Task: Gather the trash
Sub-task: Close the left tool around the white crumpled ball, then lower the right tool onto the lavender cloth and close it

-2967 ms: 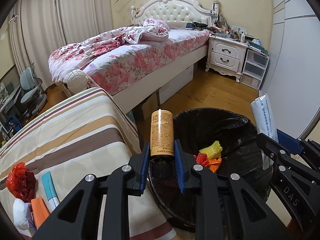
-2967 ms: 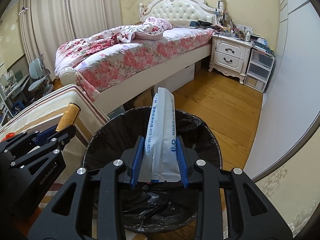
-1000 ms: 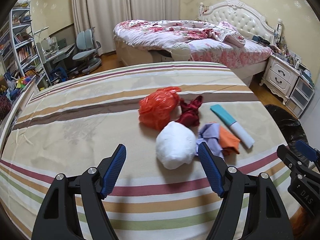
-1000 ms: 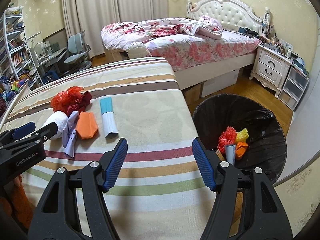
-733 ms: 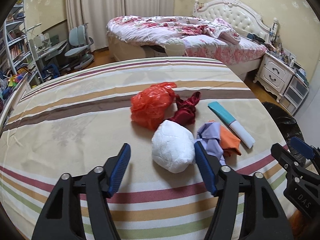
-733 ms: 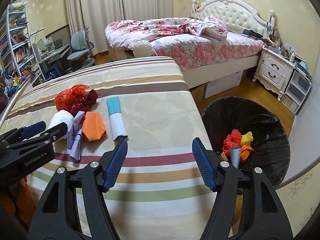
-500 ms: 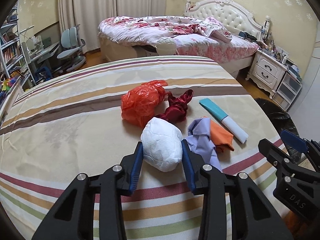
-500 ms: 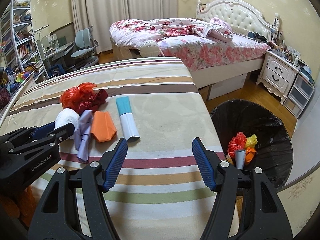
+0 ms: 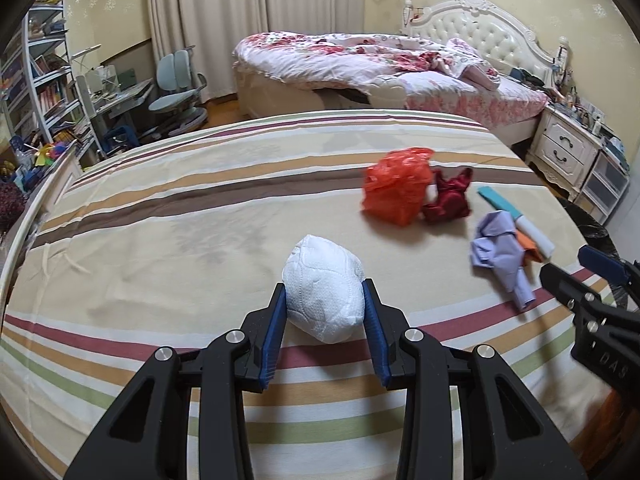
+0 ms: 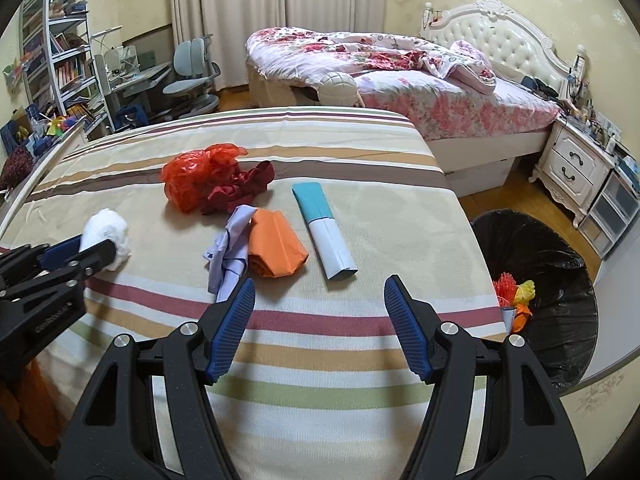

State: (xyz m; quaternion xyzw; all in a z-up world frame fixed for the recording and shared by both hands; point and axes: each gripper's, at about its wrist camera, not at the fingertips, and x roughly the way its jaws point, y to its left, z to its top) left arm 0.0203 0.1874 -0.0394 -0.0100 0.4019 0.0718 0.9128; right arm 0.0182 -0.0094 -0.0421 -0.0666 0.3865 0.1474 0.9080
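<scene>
My left gripper is shut on a white crumpled tissue wad, held over the striped bedspread; the wad also shows in the right wrist view. Left on the spread are an orange plastic bag, a dark red cloth, a lilac paper, an orange folded packet and a teal-and-white pouch. My right gripper is open and empty, just in front of the orange packet and the pouch. A black-lined trash bin with trash in it stands right of the bed.
A second bed with a floral quilt stands behind. A white nightstand and plastic drawers are at the right. A desk with chairs and a bookshelf are at the back left.
Both grippers let go of a bottle and a pouch over the bin and swung to the bed. My left gripper closed on the white wad and carried it left, away from the pile.
</scene>
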